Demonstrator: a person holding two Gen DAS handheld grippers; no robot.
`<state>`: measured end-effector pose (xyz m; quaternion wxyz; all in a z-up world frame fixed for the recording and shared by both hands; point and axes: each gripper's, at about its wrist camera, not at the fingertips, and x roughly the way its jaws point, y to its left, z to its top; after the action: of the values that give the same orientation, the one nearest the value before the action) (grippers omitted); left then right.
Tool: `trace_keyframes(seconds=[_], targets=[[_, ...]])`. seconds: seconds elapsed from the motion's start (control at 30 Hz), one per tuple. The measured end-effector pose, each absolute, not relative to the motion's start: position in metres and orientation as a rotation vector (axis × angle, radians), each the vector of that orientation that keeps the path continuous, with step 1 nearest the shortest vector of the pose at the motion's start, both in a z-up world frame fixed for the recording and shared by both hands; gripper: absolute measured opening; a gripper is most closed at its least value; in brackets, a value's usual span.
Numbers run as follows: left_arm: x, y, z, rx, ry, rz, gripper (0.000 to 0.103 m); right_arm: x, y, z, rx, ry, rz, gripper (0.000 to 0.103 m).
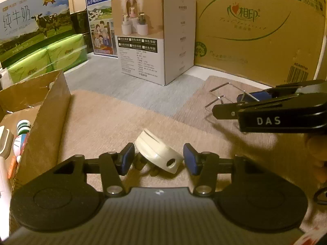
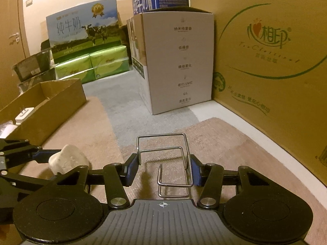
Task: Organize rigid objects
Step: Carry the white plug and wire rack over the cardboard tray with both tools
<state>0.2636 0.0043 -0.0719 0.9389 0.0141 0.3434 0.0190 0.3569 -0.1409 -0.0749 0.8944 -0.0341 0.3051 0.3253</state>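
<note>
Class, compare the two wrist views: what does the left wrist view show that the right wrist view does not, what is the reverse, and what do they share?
Left only: toy figures in the open carton, and the plug's prongs.
Right only: a door handle and a white charger in the carton.
Both: the white plug, the wire rack, the milk boxes, the white box, and both tools, left and right.

Tilted cream plug adapter (image 1: 156, 153) beside bent-wire rack (image 2: 171, 163) on cloth.
</note>
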Motion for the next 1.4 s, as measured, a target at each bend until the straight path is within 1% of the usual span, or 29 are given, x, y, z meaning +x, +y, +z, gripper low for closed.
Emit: trace_keyframes(seconds=[0.37,0.97,1.4], targets=[[0.239,0.001,-0.053,-0.018,0.697,0.023,0.042,0.329,-0.150,-0.055,-0.035,0.629,0.648,0.052],[0.150,0.012,0.005,-0.090,0.638,0.038,0.042,0.230,-0.164,-0.009,0.024,0.649,0.559,0.052],[0.085,0.031,0.034,-0.090,0.603,0.082,0.042,0.161,-0.152,0.021,0.047,0.651,0.564,0.052]])
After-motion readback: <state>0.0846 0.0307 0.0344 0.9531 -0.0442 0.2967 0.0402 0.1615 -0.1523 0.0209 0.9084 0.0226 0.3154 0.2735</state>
